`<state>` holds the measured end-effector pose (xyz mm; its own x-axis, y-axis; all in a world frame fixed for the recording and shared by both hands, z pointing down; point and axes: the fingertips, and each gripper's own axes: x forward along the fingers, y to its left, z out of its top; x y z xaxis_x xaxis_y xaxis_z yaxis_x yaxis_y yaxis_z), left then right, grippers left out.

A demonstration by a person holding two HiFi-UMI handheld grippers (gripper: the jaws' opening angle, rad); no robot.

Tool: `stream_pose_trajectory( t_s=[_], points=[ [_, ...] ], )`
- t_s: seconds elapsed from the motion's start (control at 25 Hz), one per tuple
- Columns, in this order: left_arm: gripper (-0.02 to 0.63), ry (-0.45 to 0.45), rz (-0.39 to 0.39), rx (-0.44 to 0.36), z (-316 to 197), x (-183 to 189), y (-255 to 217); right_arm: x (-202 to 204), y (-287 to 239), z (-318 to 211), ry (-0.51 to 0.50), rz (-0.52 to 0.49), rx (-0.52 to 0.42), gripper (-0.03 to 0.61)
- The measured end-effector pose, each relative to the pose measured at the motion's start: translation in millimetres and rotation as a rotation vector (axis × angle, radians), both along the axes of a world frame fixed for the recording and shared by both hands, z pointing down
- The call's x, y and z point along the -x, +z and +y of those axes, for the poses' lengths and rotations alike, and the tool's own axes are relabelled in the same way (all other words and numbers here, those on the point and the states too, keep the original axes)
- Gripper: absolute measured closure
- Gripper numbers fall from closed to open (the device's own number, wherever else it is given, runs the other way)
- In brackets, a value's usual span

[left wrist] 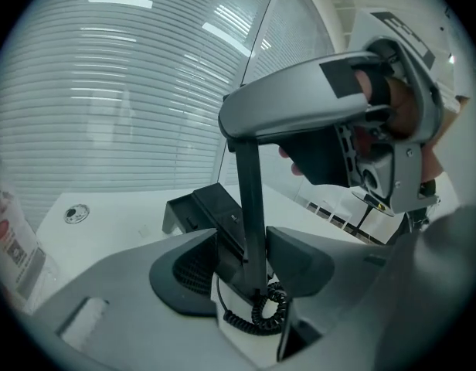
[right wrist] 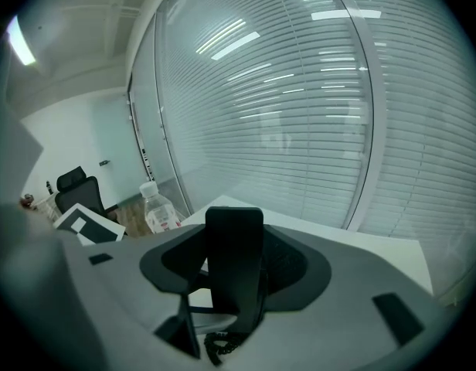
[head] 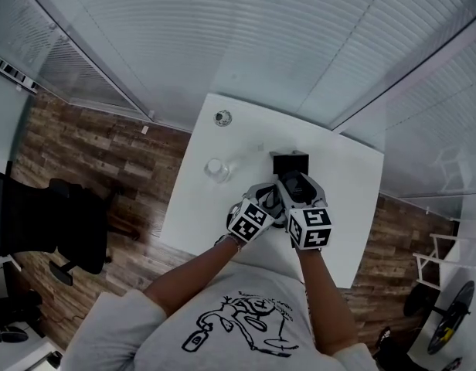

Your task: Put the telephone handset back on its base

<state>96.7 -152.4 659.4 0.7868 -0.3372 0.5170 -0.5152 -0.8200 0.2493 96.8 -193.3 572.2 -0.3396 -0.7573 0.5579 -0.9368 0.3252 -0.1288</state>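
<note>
A black telephone handset (right wrist: 234,253) stands upright between the pads of my right gripper (right wrist: 234,265), which is shut on it across its width. In the left gripper view the same handset (left wrist: 249,207) shows edge-on as a thin bar, with its coiled cord (left wrist: 261,311) hanging below. My left gripper (left wrist: 246,265) is open around it, the pads standing off on both sides. The black base (left wrist: 211,207) sits on the table just beyond. In the head view both grippers, left (head: 269,201) and right (head: 294,182), meet right in front of the base (head: 290,161).
A water bottle (head: 217,170) stands on the white table (head: 346,207) left of the base. A round grommet (head: 222,117) is near the far corner. A black office chair (head: 45,222) stands on the wood floor at left. Glass walls with blinds close in behind the table.
</note>
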Motion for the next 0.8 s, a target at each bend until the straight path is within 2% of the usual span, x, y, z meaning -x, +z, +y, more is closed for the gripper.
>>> stream_pose_trajectory(
  t_s=[0.8],
  points=[
    [0.411,-0.055,-0.030,0.146,-22,4,46,11,43,-44,-0.049,0.069,0.126,0.367]
  ],
)
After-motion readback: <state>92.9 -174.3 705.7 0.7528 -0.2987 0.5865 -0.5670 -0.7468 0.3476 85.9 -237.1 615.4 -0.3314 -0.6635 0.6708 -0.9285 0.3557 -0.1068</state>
